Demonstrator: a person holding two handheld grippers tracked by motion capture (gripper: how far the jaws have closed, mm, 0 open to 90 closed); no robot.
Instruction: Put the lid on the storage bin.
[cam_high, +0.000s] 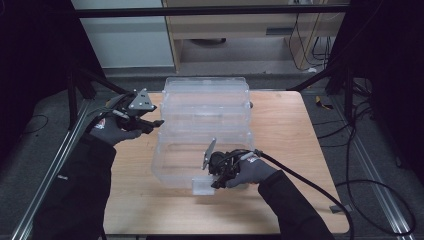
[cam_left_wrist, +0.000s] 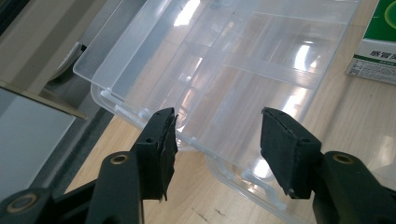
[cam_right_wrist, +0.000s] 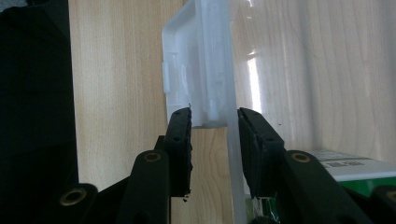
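Clear plastic organiser box (cam_high: 205, 135) lies open mid-table; right gripper (cam_right_wrist: 215, 122) is clamped on its front latch tab (cam_right_wrist: 184, 88); left gripper (cam_left_wrist: 217, 140), jaws apart and empty, hovers beside the lid (cam_left_wrist: 224, 65); closing looks under way; next, the lid needs grasping.

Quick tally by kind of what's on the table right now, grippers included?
Clear plastic organizer box, lid open: 1
Green-and-white carton: 1
Grippers: 2, left gripper and right gripper
Total: 4
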